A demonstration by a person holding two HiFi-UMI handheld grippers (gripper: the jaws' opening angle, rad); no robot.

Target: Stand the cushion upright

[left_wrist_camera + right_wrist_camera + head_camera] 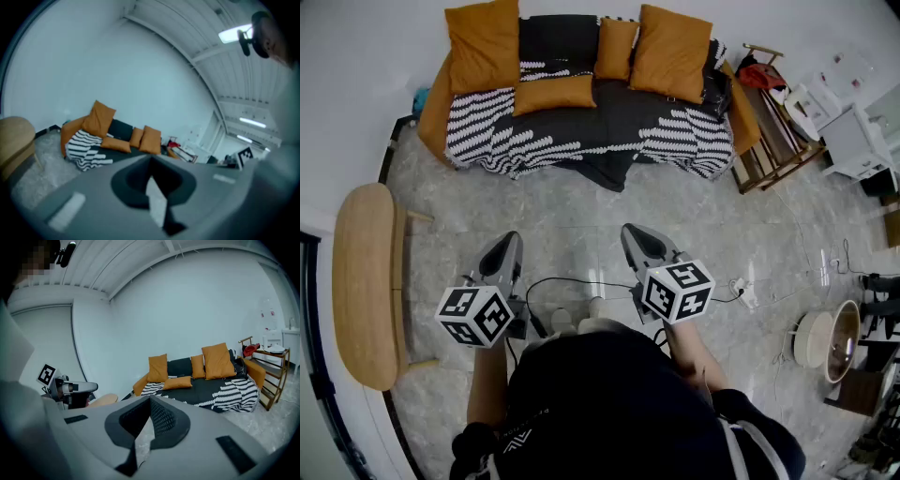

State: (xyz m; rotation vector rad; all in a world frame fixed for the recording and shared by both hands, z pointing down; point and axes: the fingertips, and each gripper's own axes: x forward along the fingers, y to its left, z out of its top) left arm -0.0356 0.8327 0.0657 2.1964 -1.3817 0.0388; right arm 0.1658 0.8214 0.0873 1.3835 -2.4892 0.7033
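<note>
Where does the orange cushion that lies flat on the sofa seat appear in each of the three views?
Head view: the flat orange fabric cushion is near the top, left of centre.
Left gripper view: it is left of centre, about mid-height.
Right gripper view: it is slightly right of centre, about mid-height.
Shared landmark: the black-and-white striped throw, next to the cushion in all three.
</note>
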